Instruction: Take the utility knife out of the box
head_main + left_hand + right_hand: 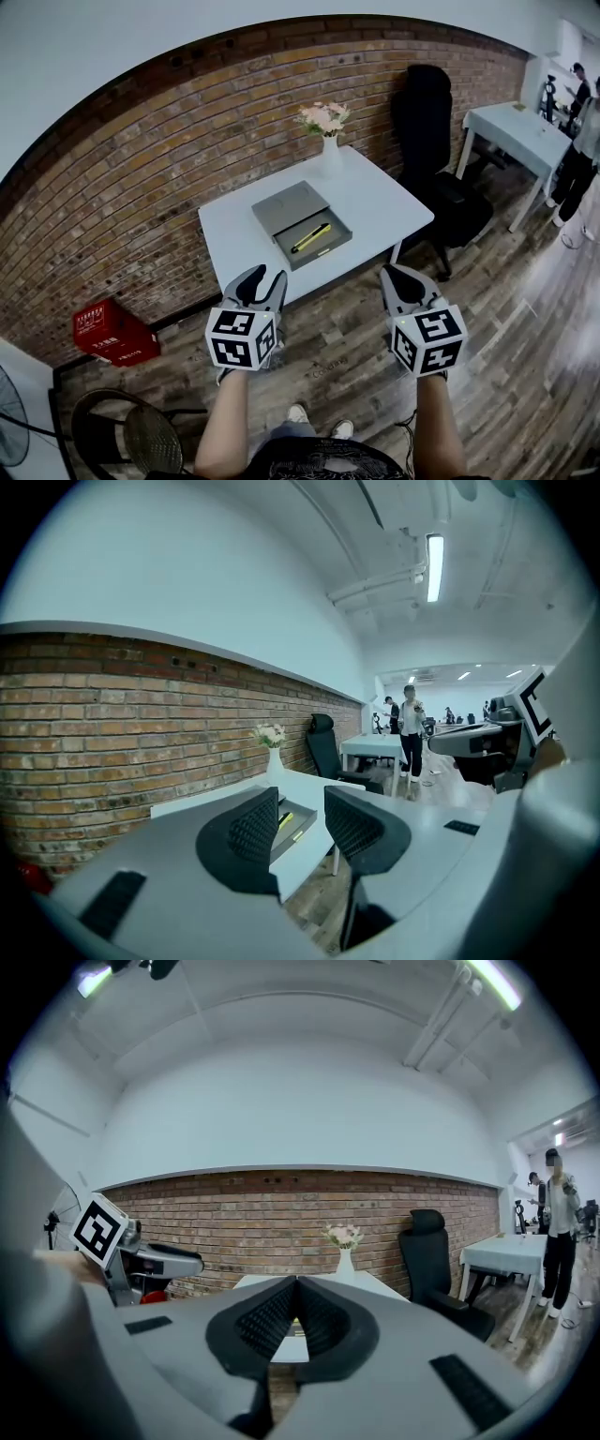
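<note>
A yellow utility knife [310,237] lies in the open grey box [323,251] on the white table [375,202], with the box's lid [287,208] beside the tray. Both grippers hang in front of the table over the wooden floor, short of its near edge. My left gripper [265,276] is open with nothing between its pads. In the left gripper view the knife [286,820] shows through the gap of that gripper [300,803]. My right gripper [396,274] is shut and empty. In its own view, the right gripper [296,1283] has its fingertips touching.
A white vase of flowers [329,150] stands at the table's far edge by the brick wall. A black office chair [433,131] sits right of the table. A red case [112,332] lies on the floor at left, near a round stool [141,433]. A second white table [521,129] and a person [579,155] are at far right.
</note>
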A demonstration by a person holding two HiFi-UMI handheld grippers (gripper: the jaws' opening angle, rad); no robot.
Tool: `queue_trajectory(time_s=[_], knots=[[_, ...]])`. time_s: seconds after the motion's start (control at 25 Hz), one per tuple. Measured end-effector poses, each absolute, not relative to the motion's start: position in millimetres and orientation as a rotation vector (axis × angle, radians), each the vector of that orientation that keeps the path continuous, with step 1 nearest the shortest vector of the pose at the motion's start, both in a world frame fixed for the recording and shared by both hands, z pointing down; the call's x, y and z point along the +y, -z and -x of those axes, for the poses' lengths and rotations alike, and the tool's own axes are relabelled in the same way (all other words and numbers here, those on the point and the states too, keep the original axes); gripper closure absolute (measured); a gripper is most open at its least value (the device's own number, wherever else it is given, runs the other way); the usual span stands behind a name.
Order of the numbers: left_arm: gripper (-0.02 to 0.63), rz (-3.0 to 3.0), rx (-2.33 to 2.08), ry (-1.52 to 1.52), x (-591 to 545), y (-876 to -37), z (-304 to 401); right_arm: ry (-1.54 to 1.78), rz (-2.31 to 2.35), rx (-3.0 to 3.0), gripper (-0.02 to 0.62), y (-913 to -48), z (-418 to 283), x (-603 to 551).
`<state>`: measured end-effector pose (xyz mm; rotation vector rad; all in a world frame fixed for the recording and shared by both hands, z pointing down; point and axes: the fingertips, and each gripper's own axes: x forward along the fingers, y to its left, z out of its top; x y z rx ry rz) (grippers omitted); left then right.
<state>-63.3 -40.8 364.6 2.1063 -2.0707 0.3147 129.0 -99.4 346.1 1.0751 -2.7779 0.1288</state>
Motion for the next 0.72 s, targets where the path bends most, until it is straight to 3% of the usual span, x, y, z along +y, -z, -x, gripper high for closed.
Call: queue_trajectory(time_s=[0.72], knots=[[0.443, -2.191, -1.958, -0.298, -160, -384, 125, -0.145, -1.14, -2.713, 0.575, -365, -60, -201]])
